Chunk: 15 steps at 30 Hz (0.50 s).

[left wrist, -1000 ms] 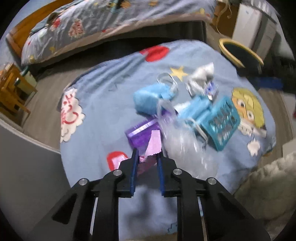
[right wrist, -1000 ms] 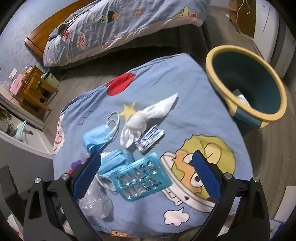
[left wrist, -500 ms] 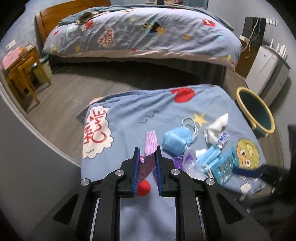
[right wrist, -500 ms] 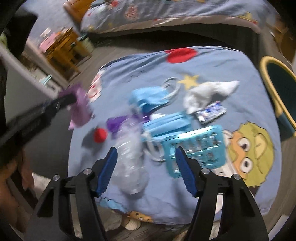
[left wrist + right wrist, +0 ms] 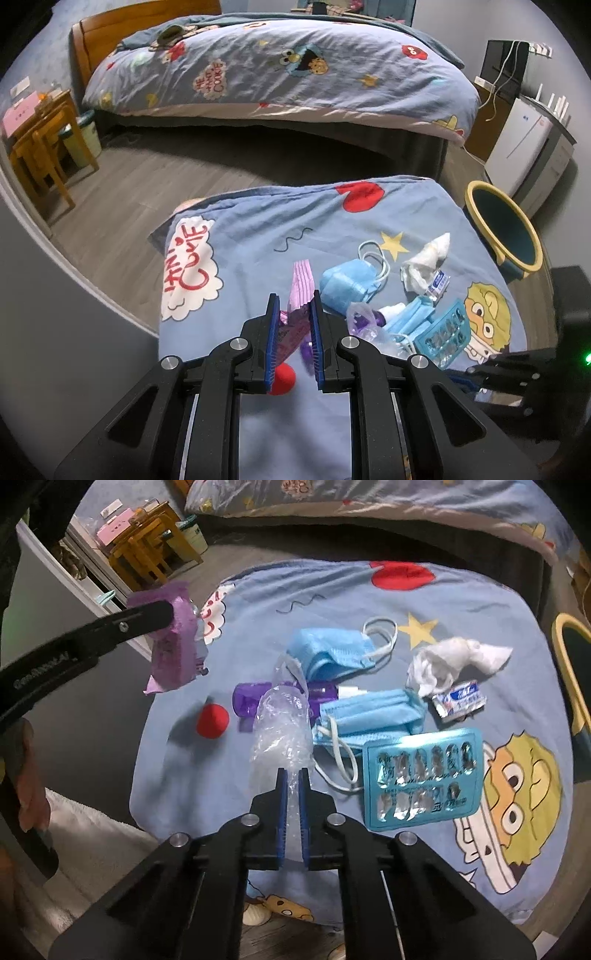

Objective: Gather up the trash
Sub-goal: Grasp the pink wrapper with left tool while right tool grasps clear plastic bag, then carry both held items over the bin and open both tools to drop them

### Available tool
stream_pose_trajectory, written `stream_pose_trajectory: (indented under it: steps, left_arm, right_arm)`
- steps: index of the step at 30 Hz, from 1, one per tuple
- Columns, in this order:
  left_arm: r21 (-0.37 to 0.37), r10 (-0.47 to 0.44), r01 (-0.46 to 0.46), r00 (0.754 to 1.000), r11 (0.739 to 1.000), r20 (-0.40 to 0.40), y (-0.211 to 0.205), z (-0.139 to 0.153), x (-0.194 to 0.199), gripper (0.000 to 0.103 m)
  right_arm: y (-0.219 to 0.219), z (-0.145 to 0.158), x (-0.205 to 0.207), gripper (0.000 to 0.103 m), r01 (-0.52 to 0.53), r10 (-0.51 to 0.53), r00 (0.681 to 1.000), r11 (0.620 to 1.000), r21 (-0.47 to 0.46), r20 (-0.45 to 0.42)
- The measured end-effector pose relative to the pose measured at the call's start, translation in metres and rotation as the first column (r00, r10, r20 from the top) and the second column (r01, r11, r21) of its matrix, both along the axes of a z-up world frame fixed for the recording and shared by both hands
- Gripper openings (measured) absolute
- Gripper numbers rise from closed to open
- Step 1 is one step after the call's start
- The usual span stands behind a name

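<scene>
My left gripper (image 5: pixel 293 306) is shut on a purple wrapper (image 5: pixel 298 295) and holds it above the blue cartoon blanket (image 5: pixel 251 254); it also shows in the right wrist view (image 5: pixel 173 638). My right gripper (image 5: pixel 291 775) is shut on the near end of a clear plastic bag (image 5: pixel 280 727) lying on the blanket. Around it lie two blue face masks (image 5: pixel 332 653), a crumpled white tissue (image 5: pixel 454 661), a small sachet (image 5: pixel 458 699), a teal blister pack (image 5: pixel 424 779) and a purple plastic piece (image 5: pixel 247 701).
A yellow-rimmed dark bin (image 5: pixel 506 232) stands on the floor right of the blanket. A bed (image 5: pixel 295 70) lies behind, wooden chairs (image 5: pixel 40 155) at far left, a white cabinet (image 5: pixel 524 136) at right. A fluffy rug (image 5: pixel 85 834) lies left of the blanket.
My left gripper lifted the purple wrapper off the pile and drew back. My right gripper moved in from the right and closed on the clear plastic bag.
</scene>
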<state>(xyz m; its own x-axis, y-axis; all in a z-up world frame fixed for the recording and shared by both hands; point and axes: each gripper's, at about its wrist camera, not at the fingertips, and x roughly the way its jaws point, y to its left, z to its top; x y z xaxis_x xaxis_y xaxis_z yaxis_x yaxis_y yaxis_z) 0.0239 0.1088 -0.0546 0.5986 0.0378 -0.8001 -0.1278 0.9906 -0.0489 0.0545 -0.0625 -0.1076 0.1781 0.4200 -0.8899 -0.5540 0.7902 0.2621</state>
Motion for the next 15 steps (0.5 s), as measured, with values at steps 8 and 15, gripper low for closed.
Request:
stream_pose_trajectory:
  steps: [8, 15]
  left_arm:
    - [0.021, -0.019, 0.018, 0.999, 1.0, 0.041, -0.005, 0.013, -0.001, 0.017]
    - [0.04, -0.05, 0.048, 0.996, 0.998, 0.07, -0.016, 0.022, 0.001, 0.017]
  right_arm:
    - [-0.019, 0.036, 0.018, 0.005, 0.068, -0.073, 0.995, 0.995, 0.069, 0.061]
    - [-0.037, 0.069, 0.041, 0.005, 0.124, -0.138, 0.984, 0.985, 0.12, 0.112]
